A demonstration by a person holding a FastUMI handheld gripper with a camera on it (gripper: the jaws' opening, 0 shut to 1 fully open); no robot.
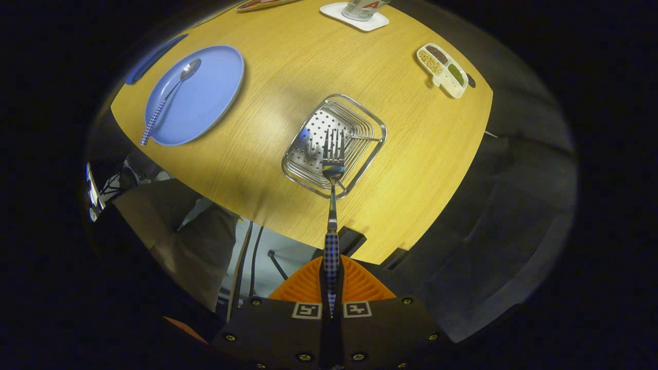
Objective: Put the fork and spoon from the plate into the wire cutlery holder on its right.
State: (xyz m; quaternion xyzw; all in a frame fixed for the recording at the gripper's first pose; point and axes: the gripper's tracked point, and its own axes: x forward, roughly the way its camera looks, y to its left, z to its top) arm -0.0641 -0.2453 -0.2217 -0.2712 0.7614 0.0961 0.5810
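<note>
My gripper (pixel 331 280) is shut on the checked handle of a fork (pixel 332 205), which points straight ahead from between the fingers. The fork's tines hang over the wire cutlery holder (pixel 370 128), a rectangular steel basket with a perforated floor, standing on the wooden table below. The fork is held high above the holder and does not touch it. To the holder's left lies a blue plate (pixel 205 103) with a spoon (pixel 167 100) on it; the spoon's checked handle sticks out over the plate's near rim.
A small white divided dish (pixel 443 70) with beans sits beyond the holder to the right. A white coaster (pixel 354 16) with a glass on it stands at the table's far side. The table's near edge (pixel 288 231) lies below the fork's handle.
</note>
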